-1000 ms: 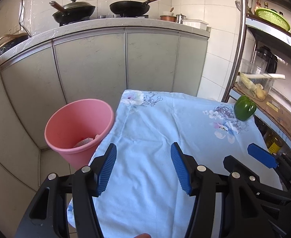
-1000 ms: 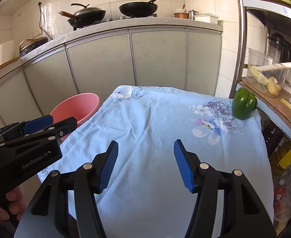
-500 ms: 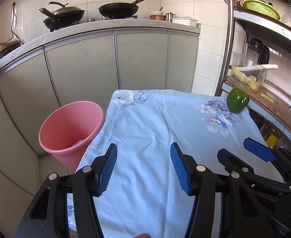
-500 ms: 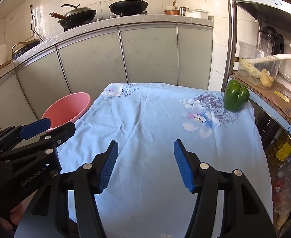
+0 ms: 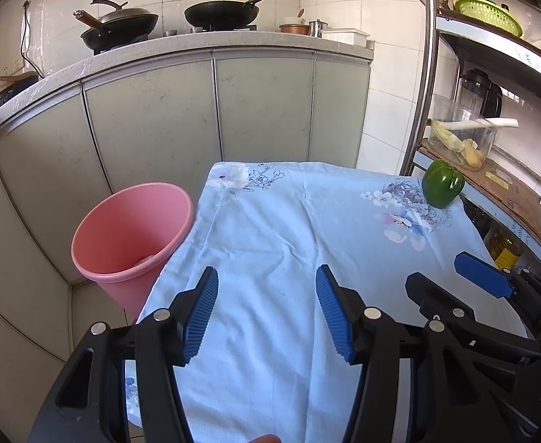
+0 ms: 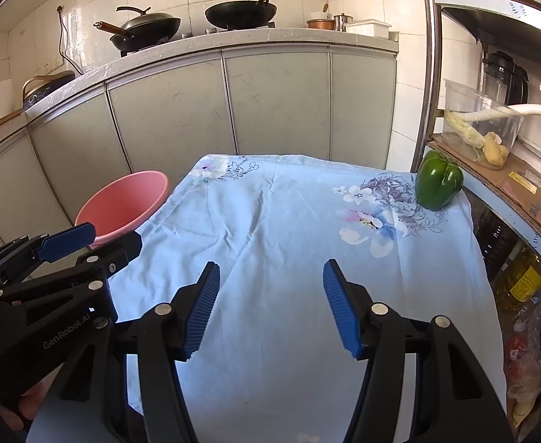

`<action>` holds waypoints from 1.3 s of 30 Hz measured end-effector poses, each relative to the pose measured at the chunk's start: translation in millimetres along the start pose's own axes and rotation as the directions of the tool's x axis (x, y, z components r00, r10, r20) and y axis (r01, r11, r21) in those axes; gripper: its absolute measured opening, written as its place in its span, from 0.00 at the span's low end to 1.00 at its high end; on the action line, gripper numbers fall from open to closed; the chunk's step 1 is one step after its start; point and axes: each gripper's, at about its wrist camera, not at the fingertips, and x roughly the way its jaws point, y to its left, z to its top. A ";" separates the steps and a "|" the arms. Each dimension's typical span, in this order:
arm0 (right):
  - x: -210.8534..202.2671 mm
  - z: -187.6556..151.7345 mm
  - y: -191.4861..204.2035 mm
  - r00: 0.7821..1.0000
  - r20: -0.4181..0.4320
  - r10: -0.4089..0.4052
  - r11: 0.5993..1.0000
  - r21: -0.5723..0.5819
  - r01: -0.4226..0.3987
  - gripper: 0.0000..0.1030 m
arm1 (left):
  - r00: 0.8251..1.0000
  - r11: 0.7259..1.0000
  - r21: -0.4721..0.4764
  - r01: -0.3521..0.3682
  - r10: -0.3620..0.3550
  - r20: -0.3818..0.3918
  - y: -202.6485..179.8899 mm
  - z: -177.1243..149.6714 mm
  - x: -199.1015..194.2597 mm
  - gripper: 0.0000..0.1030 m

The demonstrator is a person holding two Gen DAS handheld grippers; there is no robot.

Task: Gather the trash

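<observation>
— How far along was the trash collecting?

— Nearly finished, by my reading. The pink bucket (image 5: 130, 240) stood on the floor just beside the tabletop (image 5: 277, 258), against its left edge, and something pale lay at its bottom, though too little showed to say what. No loose trash was visible on the cloth.

— And the hands?

— The left hand-held gripper (image 5: 266, 313) hung over the near part of the cloth with its blue pads apart and nothing between them. The right hand-held gripper (image 6: 270, 306) was the same: spread and empty.

— Anything left on the surface?

— Only a green bell pepper (image 6: 438, 179) at the far right corner, which I would not count as trash. The cloth was light blue with printed flowers, slightly creased.

— The room?

— A tiled kitchen: grey cabinet doors behind, two woks (image 6: 240, 13) on the counter, and a shelf (image 6: 510, 181) to the right with a clear container of vegetables.
</observation>
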 end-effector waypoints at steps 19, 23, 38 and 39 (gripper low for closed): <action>-3.5 -0.1 1.7 1.000 0.006 -0.003 1.000 -0.003 0.003 0.57 | 1.000 1.000 0.001 0.002 -0.002 0.008 1.9 -1.4 -4.4 0.53; -3.0 0.4 1.6 1.000 0.005 -0.004 1.000 -0.008 0.004 0.57 | 1.000 1.000 0.001 0.002 -0.002 0.008 1.8 -1.4 -4.3 0.53; -2.0 1.6 1.9 1.000 0.005 -0.005 1.000 -0.012 0.005 0.57 | 1.000 1.000 0.001 0.002 -0.002 0.008 2.0 -1.4 -4.3 0.52; -1.9 1.7 2.1 1.000 0.005 -0.005 1.000 -0.013 0.005 0.57 | 1.000 1.000 0.001 0.002 -0.002 0.008 2.3 -1.5 -4.3 0.52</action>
